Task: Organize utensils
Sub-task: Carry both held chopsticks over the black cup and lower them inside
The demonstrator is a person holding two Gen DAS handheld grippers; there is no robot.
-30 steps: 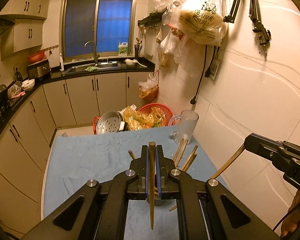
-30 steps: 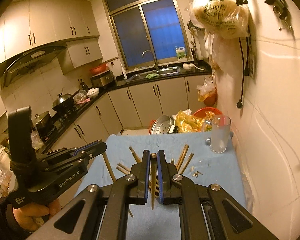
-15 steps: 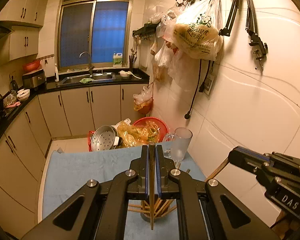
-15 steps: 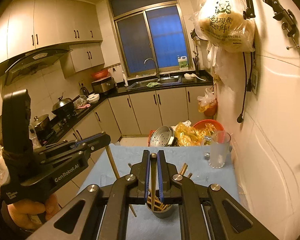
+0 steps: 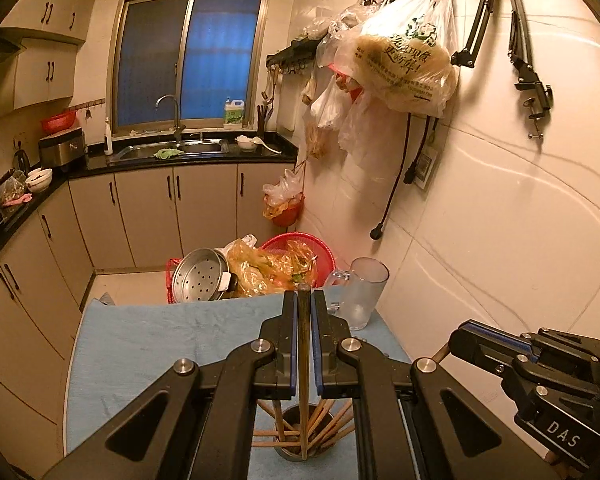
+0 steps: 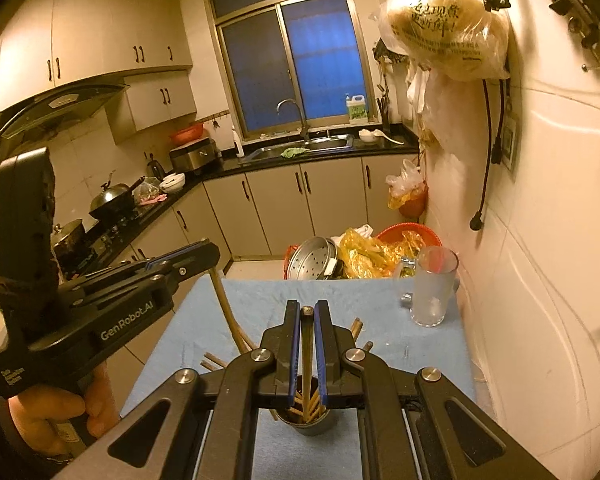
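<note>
My left gripper [image 5: 304, 300] is shut on a wooden chopstick [image 5: 303, 360] held upright, its lower end inside a small metal cup [image 5: 300, 448] with several chopsticks. My right gripper [image 6: 307, 312] is shut on another chopstick [image 6: 307, 360], its lower end in the same cup [image 6: 310, 420]. The cup stands on a blue cloth [image 5: 160, 340] on the table. The right gripper shows at the right of the left wrist view [image 5: 460, 340]; the left one shows at the left of the right wrist view [image 6: 204, 252] with its chopstick [image 6: 228, 312].
A glass mug [image 5: 360, 296] stands at the table's far right corner, also in the right wrist view [image 6: 432, 288]. Beyond the table lie a metal steamer tray [image 5: 200, 276], plastic bags and a red basket [image 5: 300, 248]. A tiled wall [image 5: 500, 220] runs close on the right.
Both grippers have risen and tilted upward while keeping their chopsticks. The cup with its chopsticks now sits directly below both sets of jaws, lower in each view.
</note>
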